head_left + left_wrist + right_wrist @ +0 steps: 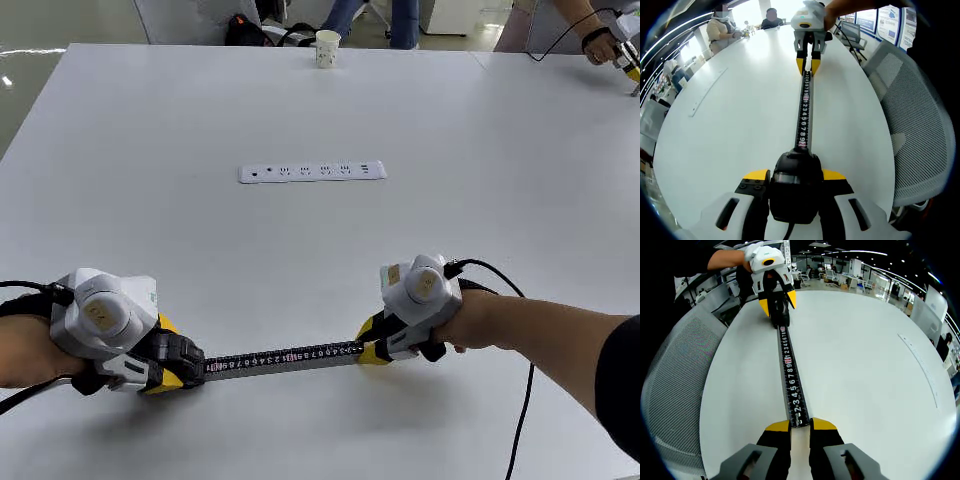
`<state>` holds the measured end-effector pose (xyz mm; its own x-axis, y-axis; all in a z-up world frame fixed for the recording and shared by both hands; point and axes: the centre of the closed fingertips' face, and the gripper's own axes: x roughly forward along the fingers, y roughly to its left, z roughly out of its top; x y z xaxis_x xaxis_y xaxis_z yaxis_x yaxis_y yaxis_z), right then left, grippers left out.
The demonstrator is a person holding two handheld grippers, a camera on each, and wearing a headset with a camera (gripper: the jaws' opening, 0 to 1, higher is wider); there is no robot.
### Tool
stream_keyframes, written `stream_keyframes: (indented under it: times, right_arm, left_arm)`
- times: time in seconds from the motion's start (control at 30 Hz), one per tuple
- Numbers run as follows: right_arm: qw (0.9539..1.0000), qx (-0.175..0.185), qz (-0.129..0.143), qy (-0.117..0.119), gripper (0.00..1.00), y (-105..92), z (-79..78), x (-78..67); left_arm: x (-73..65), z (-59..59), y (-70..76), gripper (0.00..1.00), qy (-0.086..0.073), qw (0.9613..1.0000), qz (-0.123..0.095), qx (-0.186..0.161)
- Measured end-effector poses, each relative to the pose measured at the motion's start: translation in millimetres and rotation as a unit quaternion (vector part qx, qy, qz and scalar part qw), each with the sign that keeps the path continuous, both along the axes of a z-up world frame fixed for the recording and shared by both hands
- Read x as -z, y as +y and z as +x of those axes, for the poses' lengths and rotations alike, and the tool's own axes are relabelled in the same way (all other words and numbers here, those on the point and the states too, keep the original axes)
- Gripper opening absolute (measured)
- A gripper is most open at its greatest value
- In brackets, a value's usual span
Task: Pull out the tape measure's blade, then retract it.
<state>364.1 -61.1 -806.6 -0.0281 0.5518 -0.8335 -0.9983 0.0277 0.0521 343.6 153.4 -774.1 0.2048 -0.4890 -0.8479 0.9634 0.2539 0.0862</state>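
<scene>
The tape measure's black case sits between the jaws of my left gripper, which is shut on it at the near left of the table. Its dark blade with white numbers runs flat above the table to my right gripper. The blade's end is pinched between the yellow-tipped jaws of the right gripper. In the left gripper view the blade stretches away to the other gripper; in the right gripper view the blade leads back to the case.
A white power strip lies mid-table. A paper cup stands at the far edge. Another person's hand with a tool is at the far right corner. A black cable trails from the right gripper. A mesh chair stands beside the table.
</scene>
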Motion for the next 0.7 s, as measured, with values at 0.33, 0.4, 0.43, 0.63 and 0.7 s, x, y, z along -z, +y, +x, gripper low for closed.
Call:
stream_keyframes:
  times: [0.33,0.4,0.43,0.63,0.7]
  right_arm:
    - [1.0,0.004,0.0,0.001,0.09,-3.3,0.6,0.3]
    - [1.0,0.004,0.0,0.001,0.09,-3.8,0.3,-0.2]
    - [1.0,0.003,0.0,0.001,0.09,-4.4,0.6,0.0]
    - [1.0,0.004,0.0,0.0,0.09,-6.4,1.1,-0.1]
    - [1.0,0.004,0.0,0.0,0.09,-7.0,1.4,0.3]
  left_arm:
    - [-0.7,0.0,-0.2,0.33,0.0,1.0,0.0,0.0]
    - [-0.5,-0.1,-0.1,0.33,0.0,1.0,0.0,0.0]
    - [-0.5,0.1,-0.1,0.33,0.0,1.0,0.0,0.0]
    - [0.2,0.9,0.2,0.33,0.0,1.0,0.0,0.0]
    - [0.4,1.2,0.4,0.33,0.0,1.0,0.0,0.0]
